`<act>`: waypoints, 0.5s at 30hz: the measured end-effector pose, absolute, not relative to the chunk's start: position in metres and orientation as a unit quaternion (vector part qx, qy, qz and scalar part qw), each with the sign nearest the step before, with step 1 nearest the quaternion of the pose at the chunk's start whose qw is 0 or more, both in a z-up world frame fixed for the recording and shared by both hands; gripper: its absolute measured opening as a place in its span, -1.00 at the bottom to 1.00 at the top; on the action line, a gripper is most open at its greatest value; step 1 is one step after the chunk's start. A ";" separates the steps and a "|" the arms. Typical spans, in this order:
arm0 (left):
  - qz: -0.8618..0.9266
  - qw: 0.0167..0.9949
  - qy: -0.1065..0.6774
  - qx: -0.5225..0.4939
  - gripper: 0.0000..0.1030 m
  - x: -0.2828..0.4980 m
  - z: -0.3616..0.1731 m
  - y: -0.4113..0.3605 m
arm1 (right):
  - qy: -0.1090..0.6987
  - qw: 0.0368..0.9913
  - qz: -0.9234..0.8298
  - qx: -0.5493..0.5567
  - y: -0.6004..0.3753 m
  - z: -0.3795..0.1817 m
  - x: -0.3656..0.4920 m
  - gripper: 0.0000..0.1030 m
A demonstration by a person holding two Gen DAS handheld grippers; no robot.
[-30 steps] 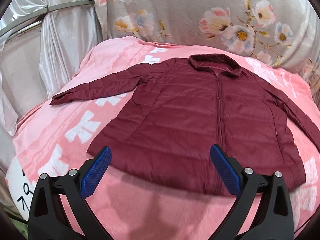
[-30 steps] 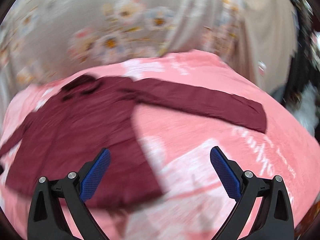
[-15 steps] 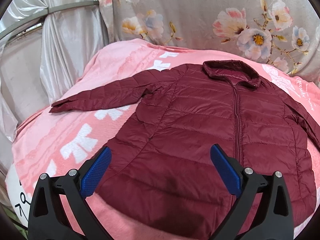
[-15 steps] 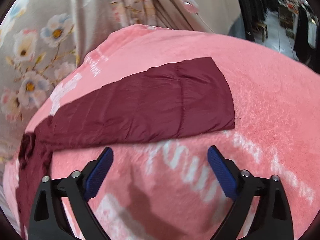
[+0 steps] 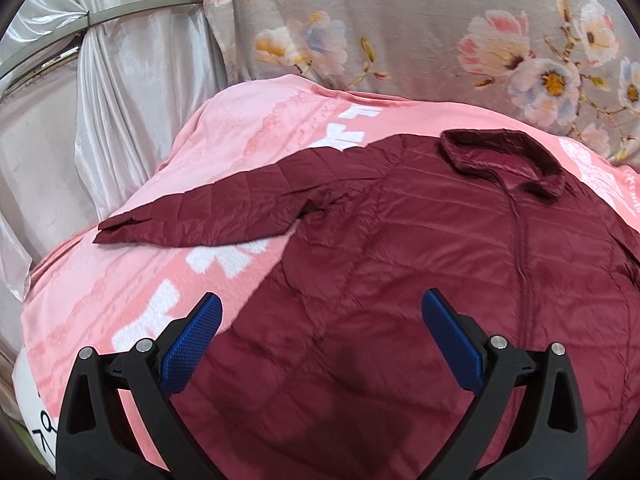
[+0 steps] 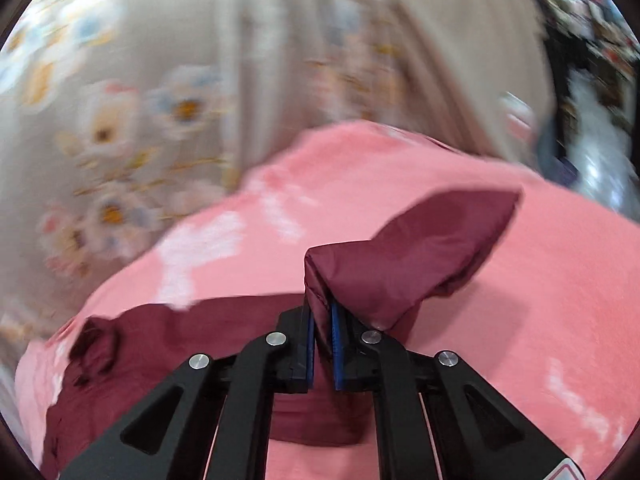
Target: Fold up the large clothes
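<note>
1. Left wrist view: my left gripper (image 5: pixel 320 336) hangs with its jaws wide apart, holding nothing, over the lower body of the maroon jacket (image 5: pixel 400 280) spread flat on the pink blanket (image 5: pixel 132 280). Its left sleeve (image 5: pixel 208 220) lies stretched out, untouched. If I clamp carelessly I could catch blanket along with the hem.

2. Right wrist view: my right gripper (image 6: pixel 320 328) is closing on the right sleeve (image 6: pixel 420 256), fabric bunched between the pads. The bite looks shallow (slick quilted shell), so the sleeve may slip free mid-fold, or drag the body askew.
</note>
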State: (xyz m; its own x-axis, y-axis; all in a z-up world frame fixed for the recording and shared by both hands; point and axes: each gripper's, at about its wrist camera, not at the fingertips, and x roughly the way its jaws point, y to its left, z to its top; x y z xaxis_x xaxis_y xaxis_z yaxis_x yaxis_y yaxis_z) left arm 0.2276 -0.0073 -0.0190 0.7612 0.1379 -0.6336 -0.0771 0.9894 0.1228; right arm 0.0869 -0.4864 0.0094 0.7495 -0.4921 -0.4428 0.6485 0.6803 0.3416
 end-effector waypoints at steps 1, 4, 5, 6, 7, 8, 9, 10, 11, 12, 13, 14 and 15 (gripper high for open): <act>0.059 0.937 0.341 0.044 0.90 0.231 -0.019 -0.005 | 0.159 0.916 -0.289 0.229 -0.468 0.018 0.103 -0.86; 0.063 0.935 0.346 0.037 0.90 0.243 -0.023 0.004 | 0.176 0.952 -0.181 0.172 -0.392 0.038 0.165 -0.86; 0.063 0.935 0.348 0.035 0.90 0.246 -0.024 0.006 | 0.184 0.959 -0.149 0.155 -0.367 0.039 0.181 -0.86; 0.064 0.934 0.349 0.035 0.90 0.247 -0.025 0.009 | 0.194 0.964 -0.117 0.140 -0.342 0.037 0.199 -0.86; 0.065 0.933 0.352 0.034 0.90 0.250 -0.027 0.013 | 0.211 0.967 -0.075 0.122 -0.310 0.032 0.220 -0.86; 0.066 0.932 0.354 0.033 0.90 0.252 -0.029 0.015 | 0.221 0.967 -0.056 0.113 -0.292 0.029 0.232 -0.86; 0.066 0.931 0.357 0.032 0.90 0.256 -0.031 0.019 | 0.241 0.965 -0.027 0.097 -0.264 0.020 0.249 -0.86; 0.065 0.930 0.360 0.029 0.90 0.258 -0.033 0.023 | 0.254 0.963 -0.009 0.085 -0.247 0.015 0.258 -0.86; 0.064 0.929 0.363 0.026 0.90 0.260 -0.035 0.026 | 0.269 0.960 0.008 0.072 -0.227 0.005 0.266 -0.86; 0.063 0.929 0.365 0.024 0.90 0.262 -0.036 0.028 | 0.288 0.955 0.027 0.058 -0.207 -0.006 0.276 -0.86; 0.059 0.927 0.369 0.019 0.90 0.265 -0.038 0.032 | 0.299 0.952 0.039 0.051 -0.194 -0.014 0.278 -0.85; 0.056 0.927 0.372 0.016 0.90 0.267 -0.039 0.034 | 0.311 0.948 0.050 0.044 -0.180 -0.022 0.284 -0.84; 0.052 0.926 0.373 0.012 0.90 0.268 -0.040 0.036 | 0.324 0.944 0.059 0.037 -0.168 -0.031 0.287 -0.83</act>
